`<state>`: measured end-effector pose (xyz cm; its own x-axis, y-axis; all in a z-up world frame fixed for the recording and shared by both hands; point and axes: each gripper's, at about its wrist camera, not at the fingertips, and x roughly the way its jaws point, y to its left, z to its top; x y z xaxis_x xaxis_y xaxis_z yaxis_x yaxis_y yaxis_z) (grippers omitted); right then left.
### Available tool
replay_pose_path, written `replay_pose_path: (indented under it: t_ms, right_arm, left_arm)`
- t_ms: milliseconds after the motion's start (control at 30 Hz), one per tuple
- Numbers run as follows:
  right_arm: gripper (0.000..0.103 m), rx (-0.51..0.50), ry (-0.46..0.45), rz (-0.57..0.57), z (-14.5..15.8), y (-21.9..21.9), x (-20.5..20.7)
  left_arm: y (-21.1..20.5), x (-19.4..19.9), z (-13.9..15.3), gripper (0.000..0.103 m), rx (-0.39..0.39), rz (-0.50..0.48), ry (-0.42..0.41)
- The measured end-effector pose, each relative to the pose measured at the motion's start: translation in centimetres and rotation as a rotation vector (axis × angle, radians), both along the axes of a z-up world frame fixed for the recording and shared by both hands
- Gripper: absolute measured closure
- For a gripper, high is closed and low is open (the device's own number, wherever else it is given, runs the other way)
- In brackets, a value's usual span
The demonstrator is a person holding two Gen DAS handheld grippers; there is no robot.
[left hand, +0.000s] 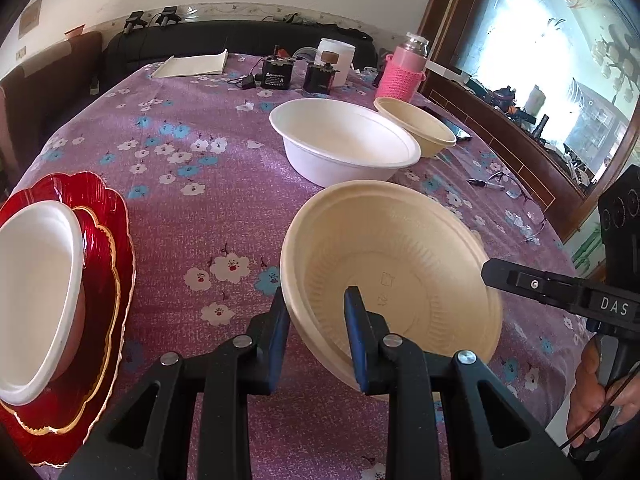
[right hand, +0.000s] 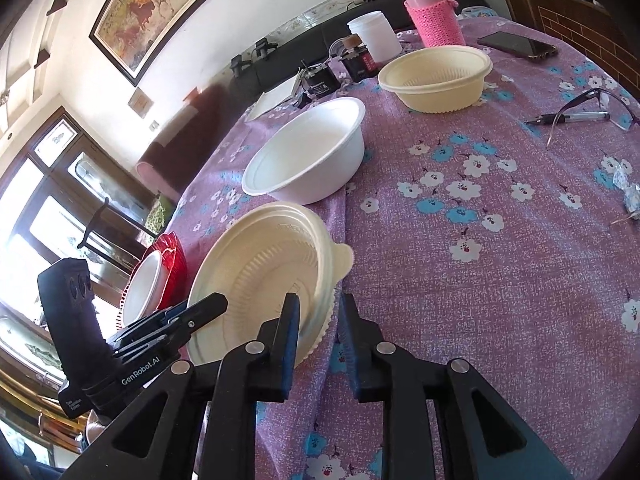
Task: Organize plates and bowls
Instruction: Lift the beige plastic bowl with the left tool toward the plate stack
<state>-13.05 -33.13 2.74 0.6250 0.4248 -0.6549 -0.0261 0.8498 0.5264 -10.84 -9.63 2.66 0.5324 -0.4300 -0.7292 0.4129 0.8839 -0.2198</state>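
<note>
A cream bowl (left hand: 400,264), apparently nested in another, is tipped up above the purple floral tablecloth (left hand: 192,208). My left gripper (left hand: 318,320) is shut on its near rim, one finger inside and one outside. The right gripper (right hand: 319,320) straddles the opposite rim of the same cream bowl (right hand: 260,276), jaws slightly apart, the outer pad clear of the rim. Its fingertip (left hand: 486,272) shows beside the bowl's right edge. A white bowl (left hand: 344,140) and a second cream bowl (left hand: 416,124) stand farther back. At the left, a white bowl (left hand: 36,300) lies on stacked red plates (left hand: 104,240).
At the table's far end stand a pink-sleeved bottle (left hand: 402,72), a white jar (left hand: 340,60) and two black boxes (left hand: 276,74). A phone (right hand: 516,46), glasses (right hand: 600,100) and a pen (right hand: 572,117) lie on the right. A wooden cabinet (left hand: 480,120) borders the right side.
</note>
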Motion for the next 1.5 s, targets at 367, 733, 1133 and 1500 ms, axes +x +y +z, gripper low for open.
replay_pose_path:
  t_ms: [367,733,1133,1500]
  right_arm:
    - [0.082,-0.003,-0.032,-0.003,1.2,0.3,-0.6]
    - [0.082,-0.006,-0.053,0.0,2.2,0.8,-1.0]
    - [0.082,-0.008,-0.07,0.022,3.4,2.2,-0.5]
    - [0.082,-0.019,-0.116,0.081,5.5,5.1,0.9]
  left_arm:
    - [0.3,-0.6,1.0,0.078,-0.007,0.004,-0.032]
    - [1.0,-1.0,2.1,0.078,-0.026,0.011,-0.056]
    - [2.6,-1.3,3.6,0.078,-0.044,0.045,-0.087]
    - [6.0,-1.5,5.3,0.078,-0.07,0.118,-0.127]
